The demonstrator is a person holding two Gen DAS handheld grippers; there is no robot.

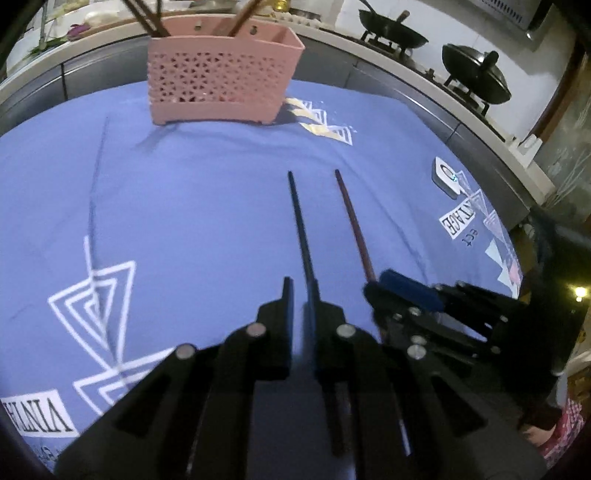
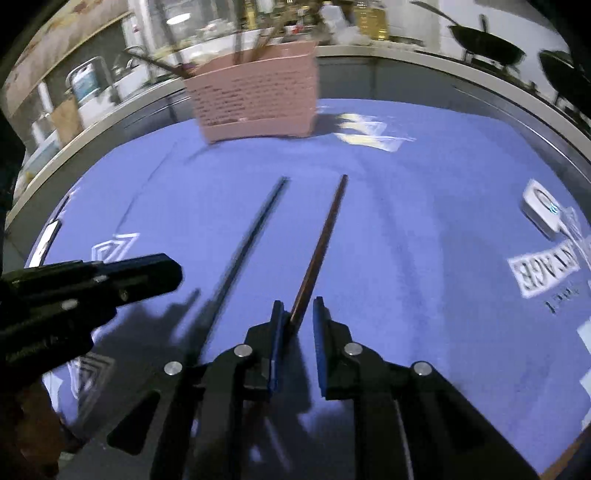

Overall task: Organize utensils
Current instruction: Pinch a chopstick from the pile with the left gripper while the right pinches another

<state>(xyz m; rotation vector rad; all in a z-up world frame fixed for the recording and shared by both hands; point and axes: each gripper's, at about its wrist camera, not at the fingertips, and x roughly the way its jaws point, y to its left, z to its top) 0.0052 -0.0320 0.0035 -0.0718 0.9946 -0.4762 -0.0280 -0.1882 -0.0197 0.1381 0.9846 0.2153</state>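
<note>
A pink perforated utensil basket [image 1: 221, 85] [image 2: 258, 99] stands at the far side of the blue cloth [image 1: 184, 206], with several chopsticks upright in it. My left gripper [image 1: 300, 291] is shut on the thick end of a dark chopstick [image 1: 299, 221], whose tip points toward the basket. My right gripper [image 2: 298, 308] is just to its right. A brown chopstick [image 2: 321, 243] runs between its jaws and lies against the left pad [image 2: 276, 317], with a gap to the right pad. The left gripper [image 2: 173, 273] shows at the left of the right wrist view.
A small white device [image 1: 448, 177] [image 2: 543, 210] lies on the cloth at the right. Behind the table runs a counter with two black woks [image 1: 391, 29] [image 1: 476, 74] on a stove. Bottles and containers crowd the shelves at the back left.
</note>
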